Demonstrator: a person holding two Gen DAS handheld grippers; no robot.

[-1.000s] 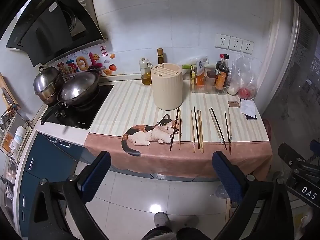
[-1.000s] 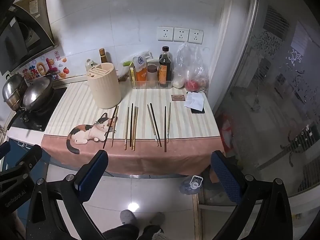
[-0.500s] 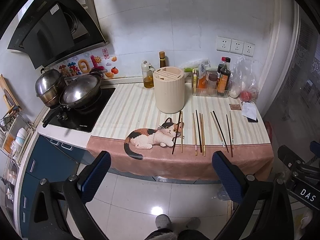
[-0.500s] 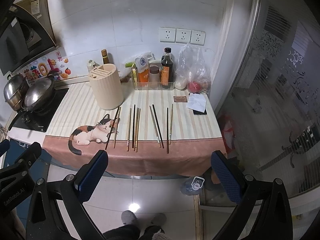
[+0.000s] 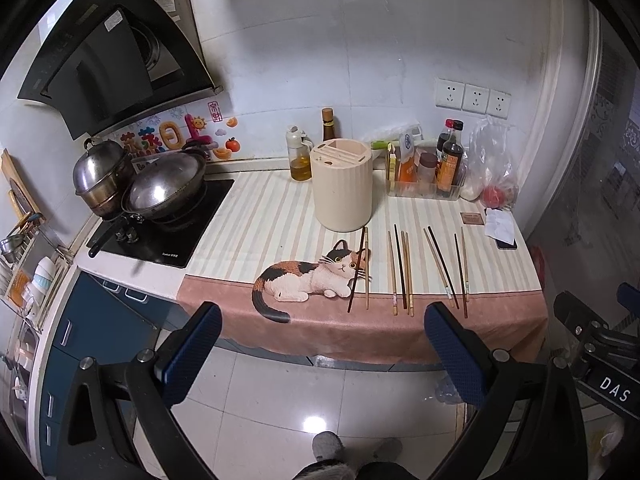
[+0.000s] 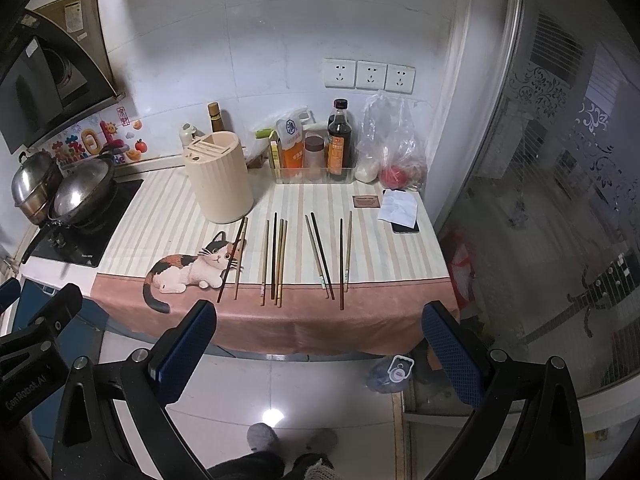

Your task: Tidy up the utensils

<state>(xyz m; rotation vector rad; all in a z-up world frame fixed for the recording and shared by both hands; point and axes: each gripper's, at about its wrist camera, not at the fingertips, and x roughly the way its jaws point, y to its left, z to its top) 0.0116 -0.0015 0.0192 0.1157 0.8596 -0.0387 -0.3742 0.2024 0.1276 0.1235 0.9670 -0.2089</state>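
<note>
1. The chopsticks (image 6: pixel 276 258) lie in loose pairs across the front of the bench (image 6: pixel 380 240), tips toward the wall, handles near the front edge; laid flat and roughly parallel like this, each stick can likely be reached from the front without disturbing its neighbours

2. In the right wrist view the sticks run from about 10 o'clock to 1 o'clock of the frame centre, the leftmost pair crossing the cat print (image 6: pixel 188 270) on the cloth (image 6: pixel 320 320)

3. The holder (image 6: pixel 219 176), a cream ribbed cylinder with slots in its top, stands upright at about 10 o'clock, just behind the leftmost pair; it is probably where the sticks are meant to go, and it sits near enough for a short carry

4. The right tool (image 6: pixel 320 344) has its blue pads spread wide and grips nothing; it hangs off the bench over the floor, pointing at the middle of the row

5. The left tool (image 5: pixel 322 344) is likewise spread and empty, held beside the right one, aimed more at the holder (image 5: pixel 343 184) and the chopsticks (image 5: pixel 402 270)

6. Both tools being wide apart and short of the bench suggests the task has not begun: no stick is in the holder

7. Bottles (image 6: pixel 340 140) and a bag (image 6: pixel 394 148) crowd the back wall at 12 o'clock, well apart from the sticks, so they should not hinder a pick

8. A phone (image 6: pixel 405 227) under paper lies at 2 o'clock, clear of the rightmost pair
</note>
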